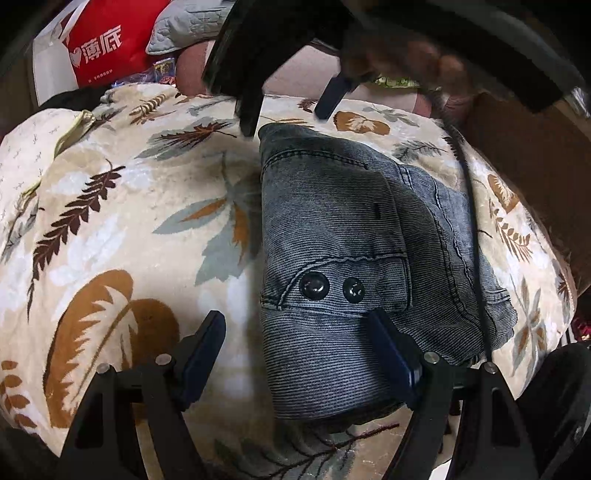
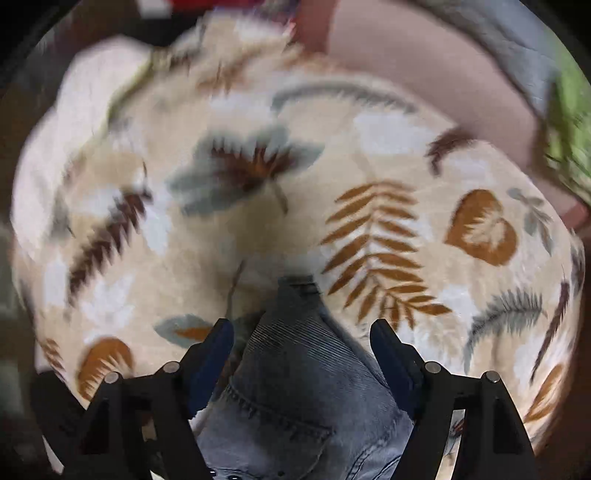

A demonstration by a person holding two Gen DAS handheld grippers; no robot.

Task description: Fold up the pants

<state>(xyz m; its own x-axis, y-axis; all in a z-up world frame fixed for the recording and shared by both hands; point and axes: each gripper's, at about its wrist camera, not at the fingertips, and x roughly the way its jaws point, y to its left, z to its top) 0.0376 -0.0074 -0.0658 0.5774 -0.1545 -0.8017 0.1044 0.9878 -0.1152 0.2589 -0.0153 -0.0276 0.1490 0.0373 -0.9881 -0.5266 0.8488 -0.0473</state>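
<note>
The right wrist view is smeared with motion blur: the leaf-print blanket (image 2: 258, 229) reads only as soft shapes toward its far edge, and the pink and green patches past that edge cannot be made out. Only the near tip of the pants (image 2: 295, 387) is sharp there, a stitched seam and a ribbed denim corner running off the bottom of the picture.

In the left wrist view the pants (image 1: 332, 236) lie folded into a compact grey-blue bundle on the blanket (image 1: 110, 229), toward its right edge, with two dark snap buttons (image 1: 314, 286) facing up. The bundle's near edge is partly hidden behind the left gripper (image 1: 297, 332). A black cable (image 1: 471, 221) crosses the bundle's right side.

The left gripper's fingers stand wide apart; one rests over the blanket, the other over the denim, and nothing is pinched between them. The right gripper (image 1: 286, 116) hangs over the far end of the pants, its body and the hand (image 1: 417, 55) holding it blurred and cut by the top of the frame. Its fingers are spread too; in its own view (image 2: 301, 343) the denim tip lies in the gap, touching neither pad.

Beyond the blanket's far left corner a red-and-white paper bag (image 1: 92, 44) stands, its contents hidden; a quilted grey cushion (image 1: 184, 26) lies beside it.
</note>
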